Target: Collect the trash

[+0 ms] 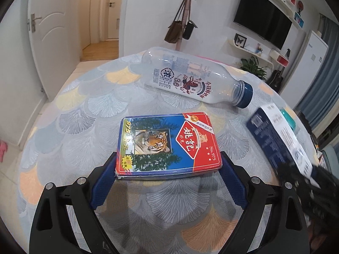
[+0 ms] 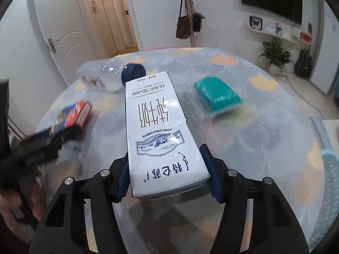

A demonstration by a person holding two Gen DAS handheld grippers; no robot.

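Both my grippers hold trash now: left gripper jaws pinch the card box, right gripper jaws pinch the milk carton. Bottle and teal pack still lie on the tabletop; I think we're halfway.

Left claw and right claw each appear clamped, pads gripping.

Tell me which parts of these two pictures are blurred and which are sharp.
Left wrist view: the playing card box and plastic bottle are sharp; the milk carton and right gripper at the right edge are smeared. Right wrist view: the milk carton is sharp; the teal object, card box and left gripper are smeared.
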